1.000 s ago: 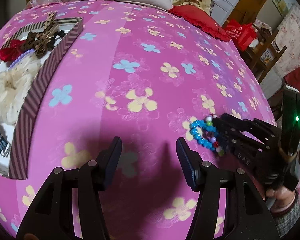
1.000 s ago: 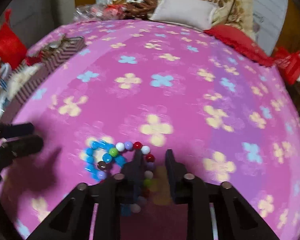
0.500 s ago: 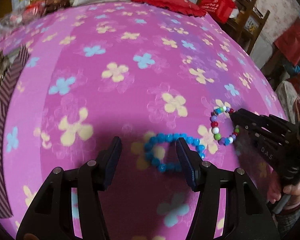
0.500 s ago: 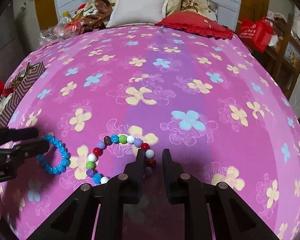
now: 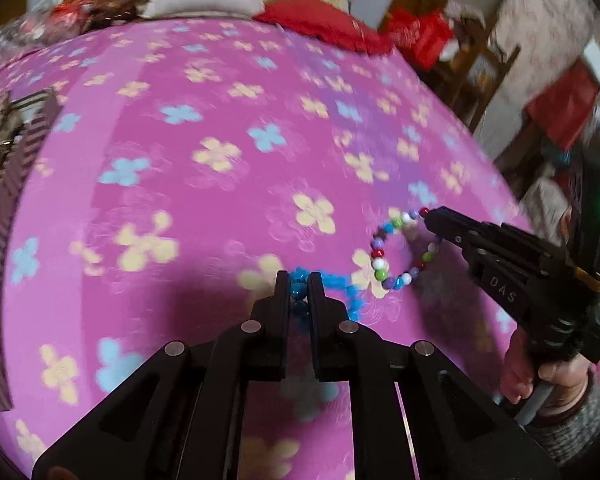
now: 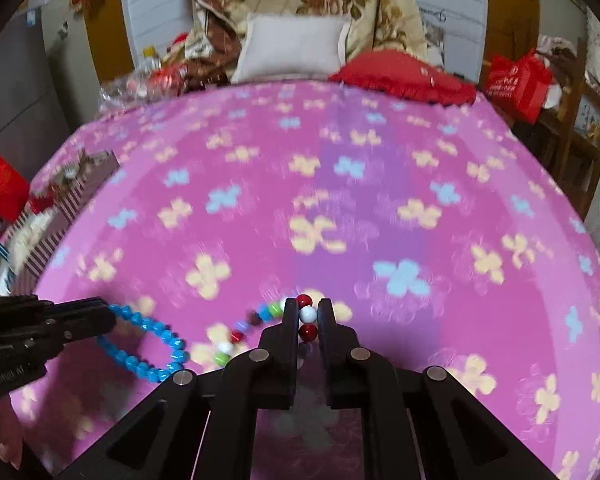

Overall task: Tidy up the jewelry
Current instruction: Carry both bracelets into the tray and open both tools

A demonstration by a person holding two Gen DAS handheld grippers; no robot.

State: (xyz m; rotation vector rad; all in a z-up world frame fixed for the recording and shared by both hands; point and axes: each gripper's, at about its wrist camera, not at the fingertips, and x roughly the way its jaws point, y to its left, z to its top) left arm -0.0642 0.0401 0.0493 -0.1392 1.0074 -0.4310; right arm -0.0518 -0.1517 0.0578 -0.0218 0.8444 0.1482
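Showing both bracelets gripped above the bed (image 5: 228,216): the blue bracelet (image 5: 342,286) is pinched in the closed left gripper (image 5: 299,285), the multicoloured bracelet (image 6: 256,324) in the closed right gripper (image 6: 307,312). The striped box (image 5: 16,184) lies far left, nearer the left gripper.

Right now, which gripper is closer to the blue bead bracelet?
Left. The left gripper is shut on the blue bracelet; the right gripper sits beside it, clamping the multicolored bracelet.

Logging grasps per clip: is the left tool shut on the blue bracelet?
Shut on it. The left tool pads pinch blue beads of the blue bracelet; its jaws have just been closing.
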